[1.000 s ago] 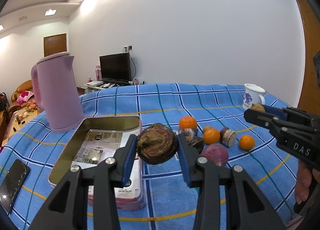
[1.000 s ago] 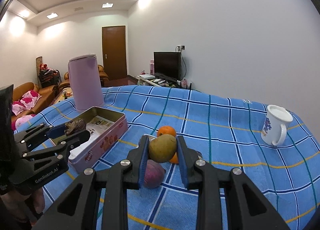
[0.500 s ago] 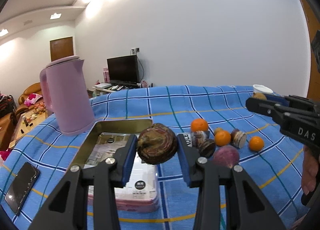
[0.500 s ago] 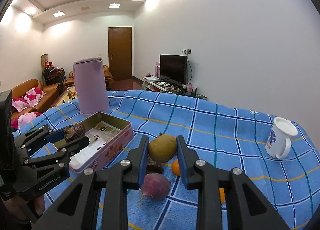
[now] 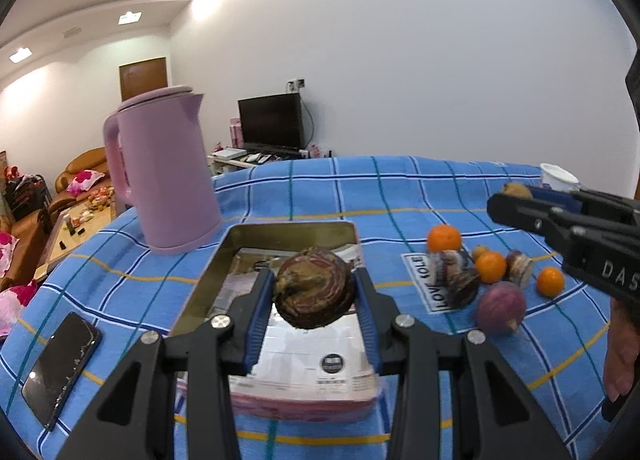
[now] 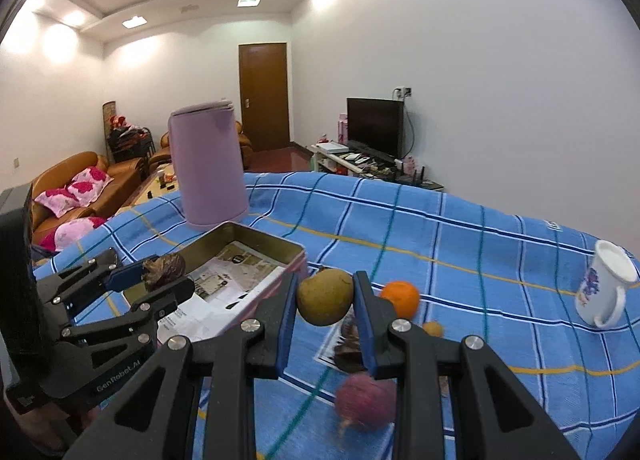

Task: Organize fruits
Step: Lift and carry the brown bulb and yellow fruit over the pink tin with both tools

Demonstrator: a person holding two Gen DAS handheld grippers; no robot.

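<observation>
Fruit (image 5: 314, 289) over tin's (image 5: 288, 229) open middle, seemingly.

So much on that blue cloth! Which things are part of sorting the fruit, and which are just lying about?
Part of the job:
- wrinkled dark fruit in the left hand-held gripper
- brownish-green fruit in the right hand-held gripper
- open tin
- oranges and purple fruit on the cloth

Just lying about:
- pink kettle
- phone
- white mug
</observation>
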